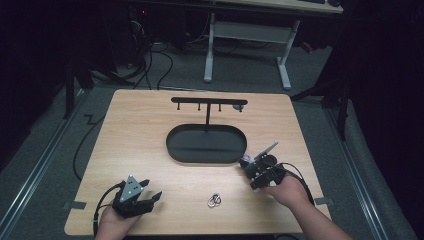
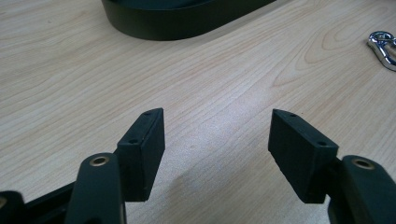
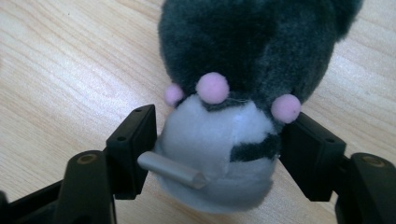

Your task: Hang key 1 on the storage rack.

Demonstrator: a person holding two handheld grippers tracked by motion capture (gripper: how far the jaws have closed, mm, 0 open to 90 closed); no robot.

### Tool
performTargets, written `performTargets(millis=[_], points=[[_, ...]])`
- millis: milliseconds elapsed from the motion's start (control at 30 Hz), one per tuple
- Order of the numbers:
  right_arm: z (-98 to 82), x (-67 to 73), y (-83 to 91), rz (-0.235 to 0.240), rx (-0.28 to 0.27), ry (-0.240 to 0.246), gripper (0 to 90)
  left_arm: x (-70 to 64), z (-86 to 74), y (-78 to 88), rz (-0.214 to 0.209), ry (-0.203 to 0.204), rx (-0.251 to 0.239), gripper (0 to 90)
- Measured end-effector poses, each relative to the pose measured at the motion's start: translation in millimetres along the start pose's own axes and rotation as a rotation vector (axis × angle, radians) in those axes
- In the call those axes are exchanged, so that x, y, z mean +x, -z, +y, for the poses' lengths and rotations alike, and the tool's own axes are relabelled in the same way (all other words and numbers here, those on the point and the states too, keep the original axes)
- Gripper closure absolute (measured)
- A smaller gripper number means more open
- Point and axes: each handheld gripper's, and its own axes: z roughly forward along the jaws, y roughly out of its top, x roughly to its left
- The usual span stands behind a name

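Note:
A small plush toy (image 3: pixel 243 60) with dark grey fur, a white felt part and pink pom-poms lies on the wooden table (image 1: pixel 150 130). My right gripper (image 3: pixel 217 140) has a pad against each side of the white part, and a short silver tube (image 3: pixel 173 170) sticks out by its left pad. In the high view the right gripper (image 1: pixel 247 169) is just right of the black oval tray (image 1: pixel 172 147), with the toy (image 1: pixel 244 162) at its tip. My left gripper (image 2: pixel 217 140) rests near the front left edge (image 1: pixel 151 189), open over bare wood.
A black T-shaped rack (image 1: pixel 207 102) with small hooks rises from the tray's back. A silver metal clip (image 1: pixel 214 200) lies on the table between the two hands, also at the right edge of the left gripper view (image 2: pixel 384 46). The tray's wall (image 2: pixel 177 23) is ahead of the left gripper.

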Motion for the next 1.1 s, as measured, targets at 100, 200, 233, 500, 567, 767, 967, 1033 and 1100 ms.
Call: performTargets(millis=[100, 200, 233, 500, 567, 767, 967, 1033, 1100], points=[[0.5, 0.2, -0.8, 0.008, 0.007, -0.006, 35.5, -0.2, 0.0, -0.4, 0.001, -0.001, 0.002, 36.9], [1.1, -1.6, -2.2, 0.014, 0.007, 0.013, 38.2, -0.7, -0.1, -0.4, -0.001, -0.003, 0.002, 36.9], [0.9, -2.0, -2.4, 0.019, 0.006, 0.011, 38.6, -0.9, -0.2, -0.5, -0.001, -0.004, 0.003, 36.9], [1.7, -2.6, -8.2, 0.031, 0.020, 0.024, 40.3, -1.3, -0.4, 0.0, -0.001, -0.007, 0.002, 37.0], [2.9, -2.1, -8.2, 0.029, 0.026, 0.034, 41.4, -1.2, -0.5, 0.3, -0.001, -0.005, -0.001, 37.1], [1.8, -0.6, -2.9, 0.020, 0.025, 0.067, 46.1, -2.1, -0.3, -0.1, 0.000, -0.007, -0.002, 37.1], [-2.8, -1.2, 11.7, 0.016, 0.015, 0.077, 46.3, -2.8, -0.4, 1.3, 0.000, -0.009, -0.010, 37.1], [-3.6, -2.1, 17.4, 0.015, 0.008, 0.080, 46.3, -2.6, -0.4, 1.9, -0.001, -0.009, -0.010, 37.1], [-4.2, -3.0, 23.0, 0.026, -0.004, 0.080, 46.3, -2.1, -0.2, 2.4, 0.003, -0.002, -0.020, 37.1]])
